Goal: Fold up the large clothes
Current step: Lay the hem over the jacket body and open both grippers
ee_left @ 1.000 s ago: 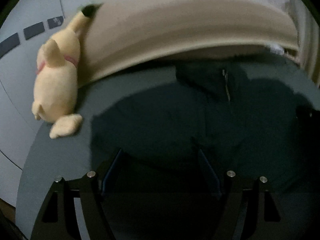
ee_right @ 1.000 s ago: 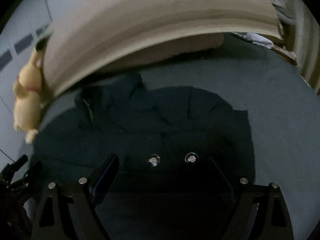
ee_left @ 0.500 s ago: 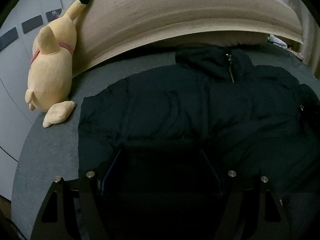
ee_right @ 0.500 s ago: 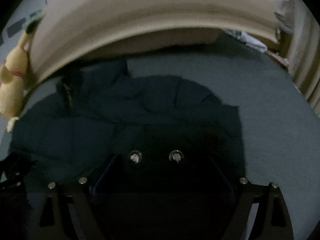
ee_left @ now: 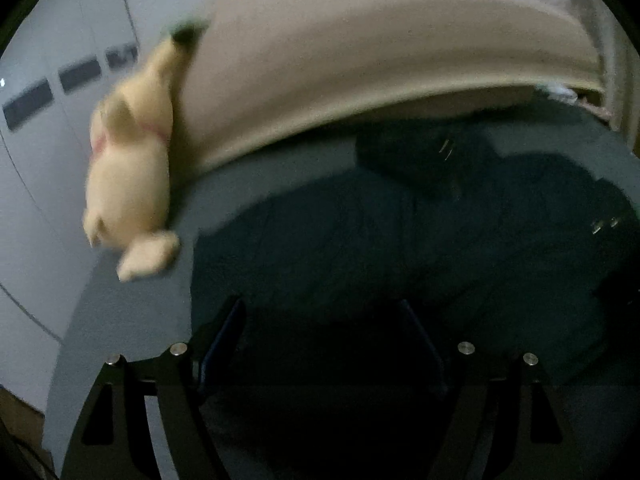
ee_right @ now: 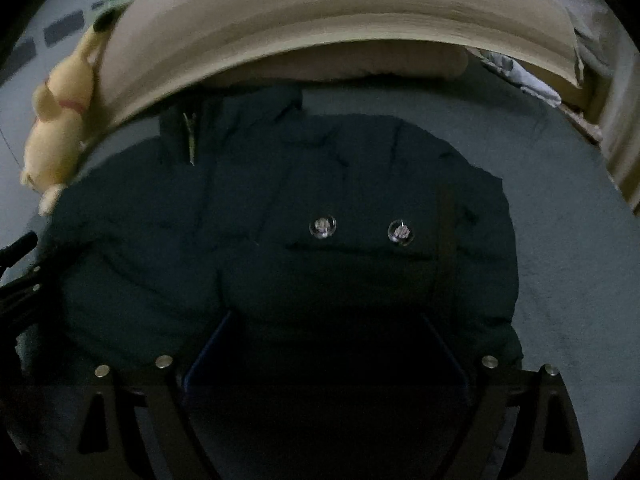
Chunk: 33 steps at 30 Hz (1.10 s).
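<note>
A dark puffer jacket (ee_left: 360, 240) lies spread flat on the grey bed (ee_left: 120, 340), collar and zipper (ee_left: 446, 146) toward the headboard. My left gripper (ee_left: 320, 308) hovers over its lower left part, jaws wide apart and open, with only dark fabric seen below them. In the right wrist view the jacket (ee_right: 280, 184) shows two shiny snap buttons (ee_right: 322, 226) ahead of my right gripper (ee_right: 328, 316), which is open over the hem. The left gripper (ee_right: 20, 264) shows at that view's left edge.
A cream plush toy (ee_left: 128, 176) leans against the beige padded headboard (ee_left: 360, 60) at the bed's far left corner. White cupboard doors with dark handles (ee_left: 32, 104) stand to the left. Bare grey bed (ee_right: 560, 220) lies right of the jacket, with crumpled white cloth (ee_right: 520, 76) behind.
The right gripper has drawn back from the two snap buttons, which now sit farther ahead of its fingers. The left view has swung, bringing the plush toy nearer the middle. Both jaws stay wide.
</note>
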Each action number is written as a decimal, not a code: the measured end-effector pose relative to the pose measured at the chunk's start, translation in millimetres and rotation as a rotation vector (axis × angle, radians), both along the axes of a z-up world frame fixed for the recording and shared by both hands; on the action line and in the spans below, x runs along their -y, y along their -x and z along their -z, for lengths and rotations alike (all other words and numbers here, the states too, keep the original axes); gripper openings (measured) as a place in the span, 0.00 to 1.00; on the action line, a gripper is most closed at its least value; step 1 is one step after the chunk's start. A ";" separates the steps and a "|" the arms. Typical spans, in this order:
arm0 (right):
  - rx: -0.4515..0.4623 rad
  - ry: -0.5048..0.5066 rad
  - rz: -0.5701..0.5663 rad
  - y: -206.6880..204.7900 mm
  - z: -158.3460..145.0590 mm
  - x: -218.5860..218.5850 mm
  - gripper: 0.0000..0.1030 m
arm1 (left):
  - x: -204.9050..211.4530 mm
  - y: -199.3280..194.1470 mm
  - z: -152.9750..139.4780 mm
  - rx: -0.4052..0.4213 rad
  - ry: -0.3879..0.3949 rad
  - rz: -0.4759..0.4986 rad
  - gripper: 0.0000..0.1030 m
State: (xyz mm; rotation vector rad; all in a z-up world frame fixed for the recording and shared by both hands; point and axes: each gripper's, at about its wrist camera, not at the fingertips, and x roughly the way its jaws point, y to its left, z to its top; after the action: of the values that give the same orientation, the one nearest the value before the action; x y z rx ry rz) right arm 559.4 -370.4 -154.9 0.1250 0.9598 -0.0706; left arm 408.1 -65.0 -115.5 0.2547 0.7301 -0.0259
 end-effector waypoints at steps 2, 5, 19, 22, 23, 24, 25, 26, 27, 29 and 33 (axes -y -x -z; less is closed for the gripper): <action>0.056 -0.095 0.014 10.1 -14.1 17.8 0.90 | 21.6 2.8 -3.2 0.010 0.009 0.062 0.77; 0.135 -0.188 0.094 24.4 -32.2 62.0 0.90 | 52.2 -5.2 25.1 -0.083 -0.053 0.117 0.77; 0.000 -0.450 0.209 -43.4 29.3 171.8 0.31 | 44.0 -12.2 56.2 -0.090 0.019 0.069 0.79; 0.053 -0.389 0.155 -48.4 2.9 154.7 0.14 | 44.0 -10.1 56.1 -0.092 0.026 0.070 0.79; 0.076 -0.341 0.146 -46.6 -5.7 148.6 0.14 | 43.7 -10.3 56.7 -0.091 0.030 0.070 0.79; 0.056 -0.272 0.143 -48.7 -3.2 143.2 0.14 | 43.5 -10.7 57.5 -0.089 0.031 0.071 0.79; 0.003 -0.220 0.152 -54.2 9.1 141.7 0.14 | 44.0 -10.3 57.9 -0.087 0.031 0.072 0.79; -0.032 -0.204 0.160 -58.5 20.1 141.7 0.14 | 44.0 -10.3 58.3 -0.086 0.029 0.071 0.79; -0.029 -0.196 0.165 -58.3 28.3 139.6 0.16 | 44.4 -10.8 58.7 -0.087 0.026 0.071 0.79; 0.006 -0.190 0.187 -52.9 24.3 137.6 0.24 | 44.0 -11.3 59.8 -0.091 0.029 0.069 0.79; 0.113 -0.095 0.229 -20.2 -19.5 123.2 0.53 | 44.2 -10.5 59.4 -0.089 0.027 0.067 0.80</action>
State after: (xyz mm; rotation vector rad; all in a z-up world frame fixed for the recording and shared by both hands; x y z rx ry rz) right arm 579.5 -493.6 -135.4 0.3227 0.8333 -0.2266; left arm 418.6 -109.3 -174.8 0.2529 0.8086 -0.1109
